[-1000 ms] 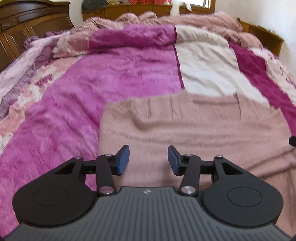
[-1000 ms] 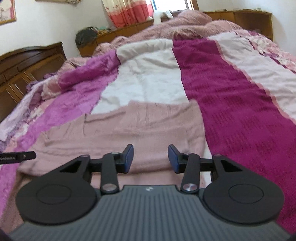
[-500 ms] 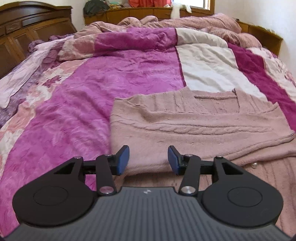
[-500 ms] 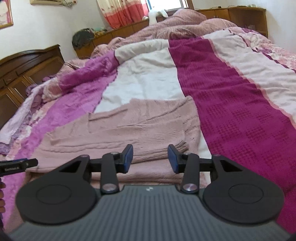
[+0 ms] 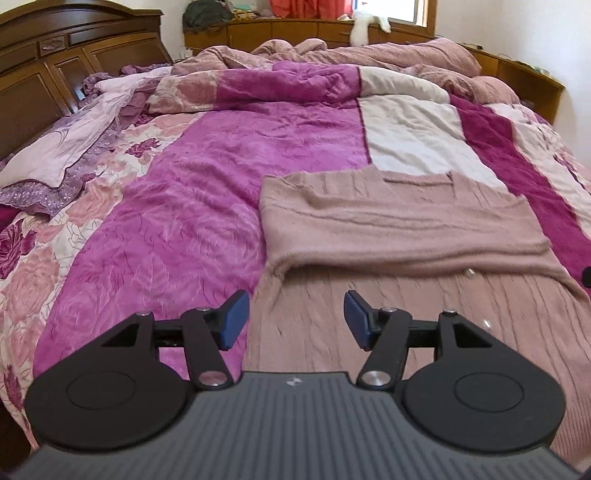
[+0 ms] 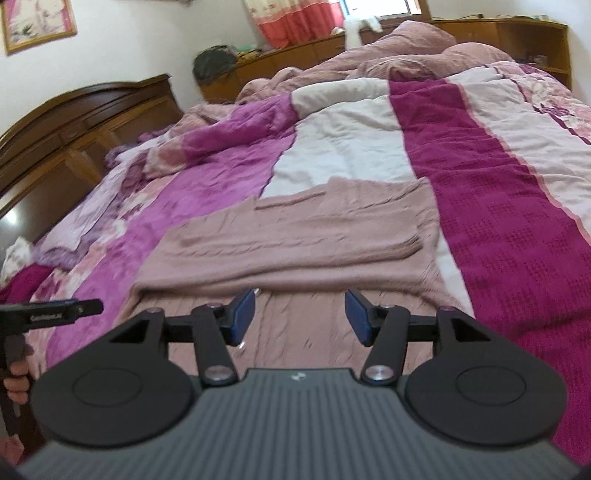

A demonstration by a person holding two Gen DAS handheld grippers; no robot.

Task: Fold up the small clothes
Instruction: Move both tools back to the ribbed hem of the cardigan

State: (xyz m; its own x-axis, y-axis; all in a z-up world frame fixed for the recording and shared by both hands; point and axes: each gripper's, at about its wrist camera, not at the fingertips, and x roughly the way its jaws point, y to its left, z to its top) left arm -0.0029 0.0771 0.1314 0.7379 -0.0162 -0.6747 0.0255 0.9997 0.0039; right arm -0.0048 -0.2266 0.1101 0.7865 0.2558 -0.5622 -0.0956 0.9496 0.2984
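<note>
A dusty-pink cable-knit cardigan [image 5: 399, 229] lies on the bed, its far part folded toward me over the near part, with small buttons showing below the fold. It also shows in the right wrist view [image 6: 295, 236]. My left gripper [image 5: 295, 319] is open and empty, hovering over the cardigan's near left part. My right gripper [image 6: 299, 319] is open and empty, over the near part just short of the fold edge. The left gripper's side [image 6: 55, 310] shows at the far left of the right wrist view.
The bed is covered by a patchwork quilt [image 5: 207, 192] in magenta, pink and white. Rumpled bedding [image 5: 332, 55] is piled at the far end. A dark wooden headboard [image 5: 55, 62] stands at the left, low wooden cabinets [image 5: 295, 29] behind.
Both grippers have pulled back and risen away from the cardigan. The folded-over part now lies farther ahead and more of the near knit shows below it. Both stay open.
</note>
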